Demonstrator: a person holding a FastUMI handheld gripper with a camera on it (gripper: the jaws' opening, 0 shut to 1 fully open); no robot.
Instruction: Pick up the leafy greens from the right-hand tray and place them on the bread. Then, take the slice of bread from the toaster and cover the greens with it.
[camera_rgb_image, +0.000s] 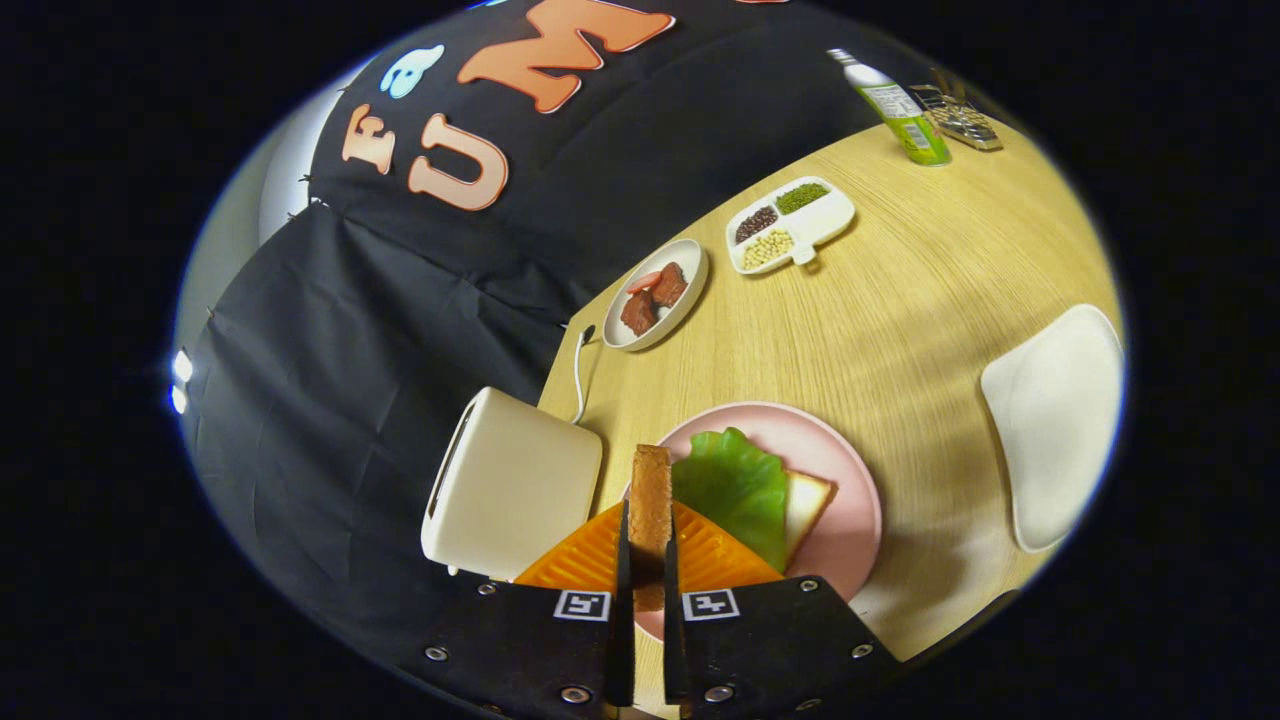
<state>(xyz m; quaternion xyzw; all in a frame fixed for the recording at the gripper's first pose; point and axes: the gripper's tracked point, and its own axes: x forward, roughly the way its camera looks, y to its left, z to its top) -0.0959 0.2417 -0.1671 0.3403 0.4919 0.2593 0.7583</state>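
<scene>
I have the gripper (648, 560) clamped on the browned toast slice (650, 500), held on edge; the ruffled green lettuce leaf (735, 490) on the round pink plate (850, 480) lies just right of it.

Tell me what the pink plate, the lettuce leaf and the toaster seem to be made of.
Pink plate: probably glazed ceramic or melamine; smooth, soft sheen. Lettuce leaf: likely plastic or rubber replica; uniform green, waxy, moulded veins. Toaster: matte cream plastic or painted metal, no glare. Gripper is shut on the bread slice.
</scene>
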